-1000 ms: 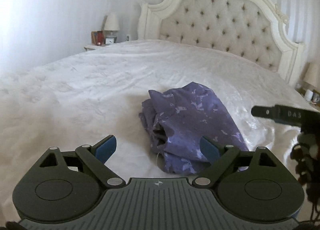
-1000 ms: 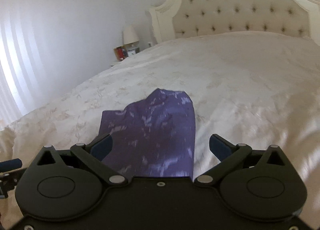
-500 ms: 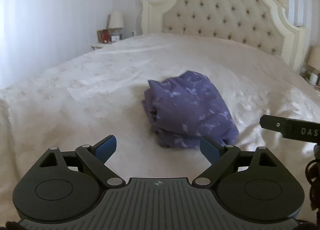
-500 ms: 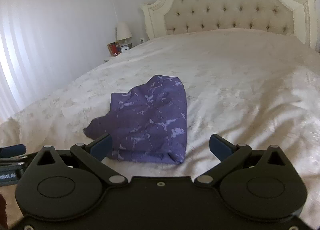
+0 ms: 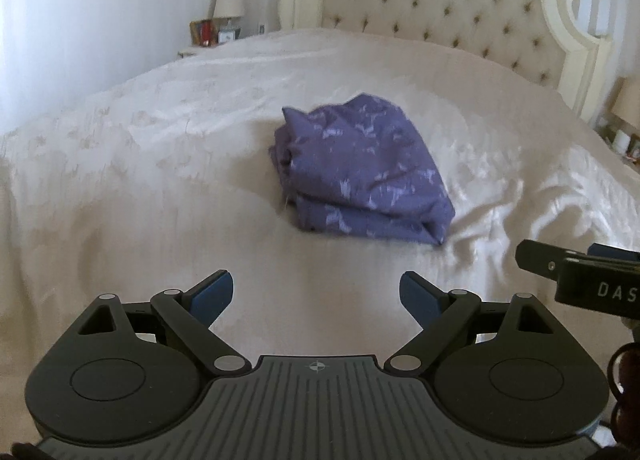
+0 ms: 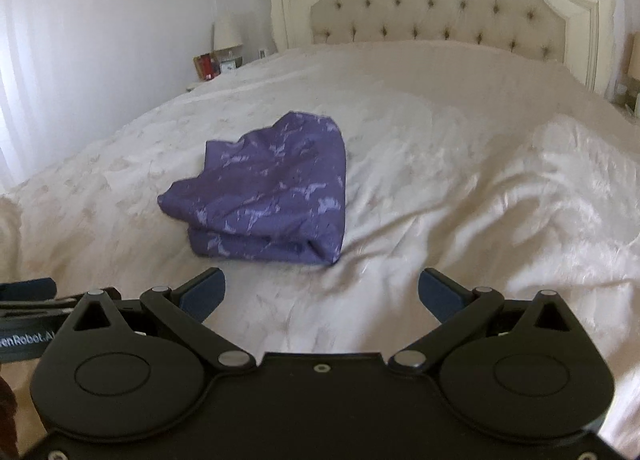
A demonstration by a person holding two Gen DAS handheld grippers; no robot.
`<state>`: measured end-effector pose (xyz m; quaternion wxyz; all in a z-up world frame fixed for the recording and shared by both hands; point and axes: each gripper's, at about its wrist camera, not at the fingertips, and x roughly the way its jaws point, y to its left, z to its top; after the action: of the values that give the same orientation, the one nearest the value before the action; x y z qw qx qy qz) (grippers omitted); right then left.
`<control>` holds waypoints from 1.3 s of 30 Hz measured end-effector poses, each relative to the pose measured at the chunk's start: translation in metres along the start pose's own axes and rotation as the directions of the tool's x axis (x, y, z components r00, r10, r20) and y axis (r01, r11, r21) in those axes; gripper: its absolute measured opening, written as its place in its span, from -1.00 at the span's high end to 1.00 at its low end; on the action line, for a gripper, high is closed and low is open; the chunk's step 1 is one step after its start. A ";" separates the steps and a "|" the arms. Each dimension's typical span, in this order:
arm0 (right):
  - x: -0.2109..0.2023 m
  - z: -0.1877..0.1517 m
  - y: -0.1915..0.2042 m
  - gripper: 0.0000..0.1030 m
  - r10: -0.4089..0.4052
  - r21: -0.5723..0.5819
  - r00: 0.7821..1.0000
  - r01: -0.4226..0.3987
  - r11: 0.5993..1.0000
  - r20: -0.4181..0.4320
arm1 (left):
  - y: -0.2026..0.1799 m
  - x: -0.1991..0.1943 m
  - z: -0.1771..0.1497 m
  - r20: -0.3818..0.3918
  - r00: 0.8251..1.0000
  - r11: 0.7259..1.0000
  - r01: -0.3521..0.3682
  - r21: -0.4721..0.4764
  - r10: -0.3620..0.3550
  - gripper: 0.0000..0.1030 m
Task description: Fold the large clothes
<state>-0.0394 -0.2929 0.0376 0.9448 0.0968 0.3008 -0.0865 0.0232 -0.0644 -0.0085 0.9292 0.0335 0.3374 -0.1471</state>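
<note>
A purple patterned garment (image 5: 360, 175) lies folded in a compact bundle on the white bedspread (image 5: 160, 147); it also shows in the right wrist view (image 6: 272, 195). My left gripper (image 5: 316, 296) is open and empty, held back from the bundle's near edge. My right gripper (image 6: 320, 292) is open and empty, also short of the bundle, which lies ahead and slightly left. The right gripper's tip (image 5: 580, 272) shows at the right edge of the left wrist view.
A tufted cream headboard (image 5: 460, 7) stands at the far end of the bed. A nightstand with a lamp (image 5: 228, 3) and small items is at the far left. Another lamp (image 5: 628, 107) is at the far right. Wrinkled bedspread (image 6: 500, 195) lies right of the bundle.
Both grippers have drawn back from the garment, which now lies farther ahead as a folded bundle. Both stayed open throughout.
</note>
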 end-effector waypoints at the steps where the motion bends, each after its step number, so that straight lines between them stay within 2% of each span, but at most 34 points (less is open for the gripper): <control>1: -0.001 -0.002 0.000 -0.99 0.002 0.002 1.000 -0.002 1.000 -0.005 | 0.000 0.000 -0.002 -0.010 1.000 1.000 -0.002 -0.006 0.002 -0.77; 6: -0.002 -0.006 0.002 -0.99 0.000 0.007 1.000 0.001 1.000 -0.020 | 0.004 -0.001 -0.007 -0.035 0.999 0.999 -0.019 -0.041 0.018 -0.77; 13: -0.003 -0.010 0.005 -0.99 0.007 -0.003 1.000 -0.007 1.000 -0.028 | 0.005 -0.007 -0.007 -0.033 0.998 0.998 -0.047 -0.031 0.046 -0.77; 39: -0.002 -0.010 -0.002 -0.99 -0.004 0.035 0.999 0.005 0.999 -0.046 | 0.000 -0.012 -0.005 -0.028 0.999 0.999 -0.039 -0.007 0.039 -0.76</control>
<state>-0.0469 -0.2918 0.0303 0.9357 0.1146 0.3209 -0.0917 0.0111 -0.0605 -0.0047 0.9272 0.0385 0.3503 -0.1270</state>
